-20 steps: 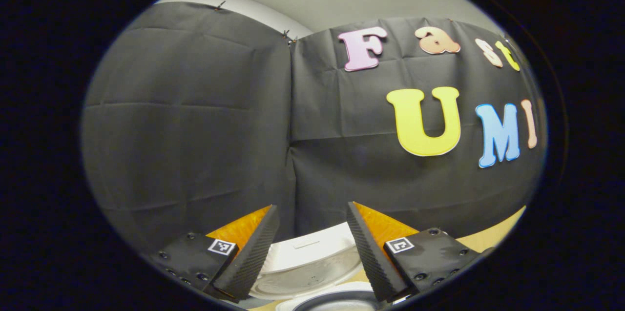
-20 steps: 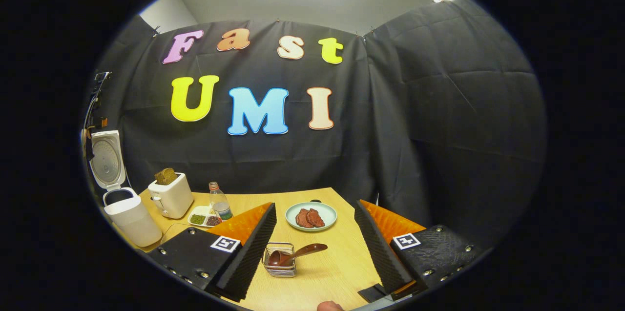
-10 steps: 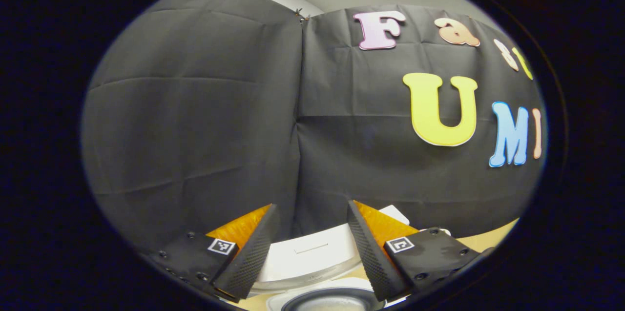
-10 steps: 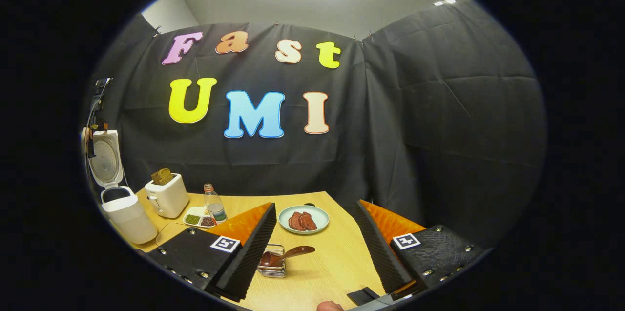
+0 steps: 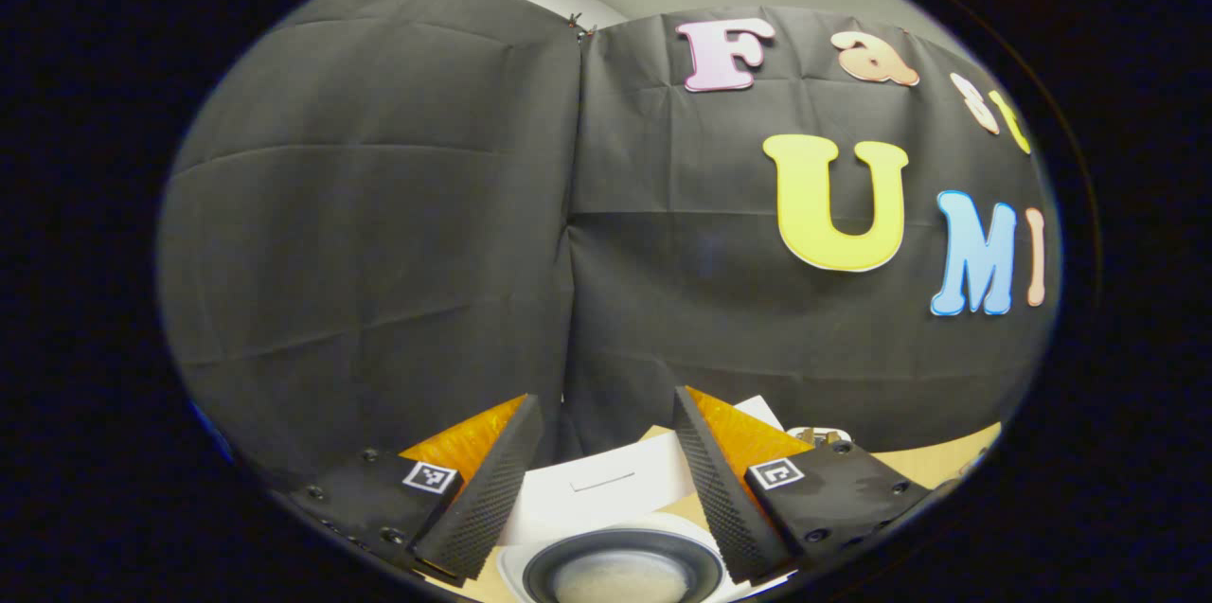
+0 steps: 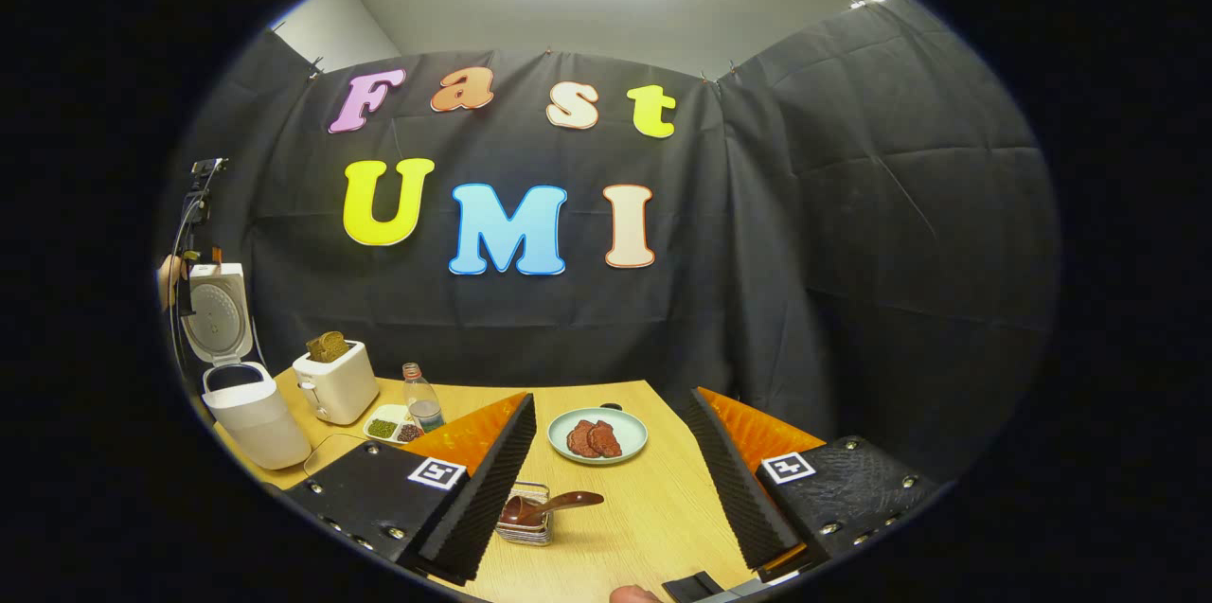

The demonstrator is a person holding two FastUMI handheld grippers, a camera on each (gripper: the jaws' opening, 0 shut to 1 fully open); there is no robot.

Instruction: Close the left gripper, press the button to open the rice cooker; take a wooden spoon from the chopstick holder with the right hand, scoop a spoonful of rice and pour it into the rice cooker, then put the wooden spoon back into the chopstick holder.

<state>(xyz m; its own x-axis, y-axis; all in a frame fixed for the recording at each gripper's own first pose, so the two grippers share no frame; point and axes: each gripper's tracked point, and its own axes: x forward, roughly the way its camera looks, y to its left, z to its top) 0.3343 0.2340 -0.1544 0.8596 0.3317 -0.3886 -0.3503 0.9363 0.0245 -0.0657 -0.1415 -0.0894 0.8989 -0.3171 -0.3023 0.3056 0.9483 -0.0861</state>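
Rice cooker (image 6: 248,395) sits at the table's (image 6: 653,518) far left corner in the right gripper view, lid (image 6: 216,321) swung up and standing open behind the body. In the left gripper view the cooker (image 5: 620,570) is directly below, open pot facing up with something pale inside, raised lid (image 5: 606,489) just behind it.

Left gripper (image 5: 606,489) hangs over the cooker, fingers spread wide, nothing between them, not touching the pot.

Moving right from the cooker in the right gripper view: toaster (image 6: 333,381) with bread in the slot just beside it, then a small dish (image 6: 393,428) of green and dark grains, and a bottle (image 6: 423,399) next to that. Further right, a plate (image 6: 598,435) with reddish slices.

Holder (image 6: 526,525) stands nearer the camera than the plate, well apart from the cooker. Spoon (image 6: 549,505) lies in it, bowl down in the holder, handle tilted out to the right.

Right gripper (image 6: 611,480) is above the table with the holder low between its fingers; fingers wide apart, gripping nothing, clear of the spoon.
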